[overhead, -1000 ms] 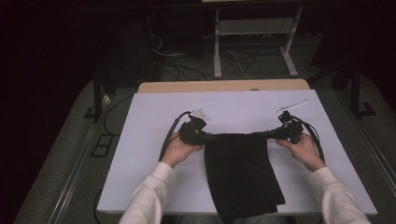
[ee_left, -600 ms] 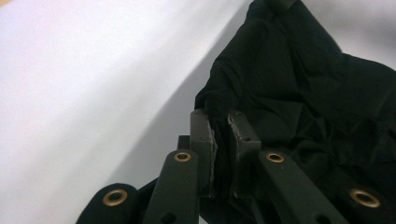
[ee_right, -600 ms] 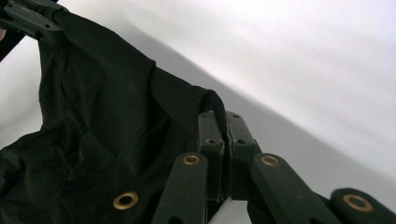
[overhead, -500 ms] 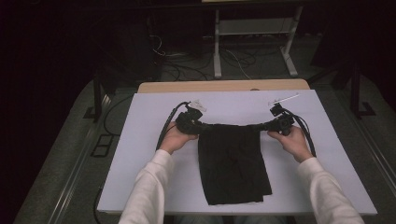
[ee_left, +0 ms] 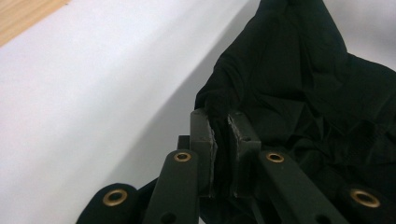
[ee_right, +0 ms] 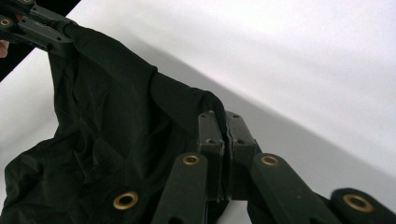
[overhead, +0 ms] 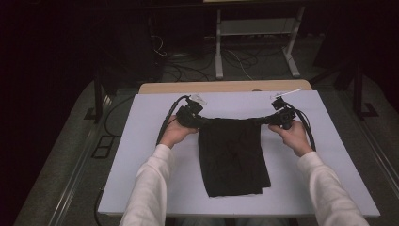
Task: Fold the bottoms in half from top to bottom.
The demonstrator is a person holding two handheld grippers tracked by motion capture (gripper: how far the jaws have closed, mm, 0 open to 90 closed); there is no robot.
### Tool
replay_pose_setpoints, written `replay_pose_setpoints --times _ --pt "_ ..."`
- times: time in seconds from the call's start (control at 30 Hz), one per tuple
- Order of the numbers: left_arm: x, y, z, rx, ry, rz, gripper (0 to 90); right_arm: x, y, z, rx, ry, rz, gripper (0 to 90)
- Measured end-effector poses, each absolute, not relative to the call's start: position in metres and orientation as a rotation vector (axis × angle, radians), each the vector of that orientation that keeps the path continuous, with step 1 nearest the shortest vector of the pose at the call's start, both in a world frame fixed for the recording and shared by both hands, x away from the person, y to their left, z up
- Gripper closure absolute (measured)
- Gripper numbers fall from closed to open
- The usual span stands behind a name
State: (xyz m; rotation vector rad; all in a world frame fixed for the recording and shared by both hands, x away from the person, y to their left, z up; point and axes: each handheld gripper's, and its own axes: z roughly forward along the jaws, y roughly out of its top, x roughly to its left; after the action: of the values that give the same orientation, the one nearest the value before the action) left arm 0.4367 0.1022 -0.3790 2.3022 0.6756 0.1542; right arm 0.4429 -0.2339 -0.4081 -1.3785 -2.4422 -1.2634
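The left gripper [overhead: 203, 121] is clenched on the left top corner of the black cloth [overhead: 234, 160]. The cloth hangs stretched between both grippers, its lower part lying mid-counter [overhead: 141, 155] toward the near edge. The right gripper [overhead: 268, 119] is clenched on its right top corner.

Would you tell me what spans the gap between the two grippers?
The black cloth: its top edge stretches from the left gripper to the right gripper, both shut on it, in the high view.
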Motion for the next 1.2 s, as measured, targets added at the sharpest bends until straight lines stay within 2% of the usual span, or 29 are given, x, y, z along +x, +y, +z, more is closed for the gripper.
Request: replay_pose_setpoints --times 0.53,0.77,1.2 --pt "0.466 0.110 -0.377 2.303 0.697 0.175 81.5 0.468 -0.223 -0.404 -1.424 -2.458 -1.263 85.7" --pt "0.475 0.113 -0.380 2.236 0.756 0.193 81.6 0.475 -0.218 -0.404 -1.451 -2.483 -1.276 85.5" --pt "0.488 0.109 -0.397 2.199 0.812 0.232 81.4 0.489 -0.218 -0.422 -1.520 -2.458 -1.309 85.4"
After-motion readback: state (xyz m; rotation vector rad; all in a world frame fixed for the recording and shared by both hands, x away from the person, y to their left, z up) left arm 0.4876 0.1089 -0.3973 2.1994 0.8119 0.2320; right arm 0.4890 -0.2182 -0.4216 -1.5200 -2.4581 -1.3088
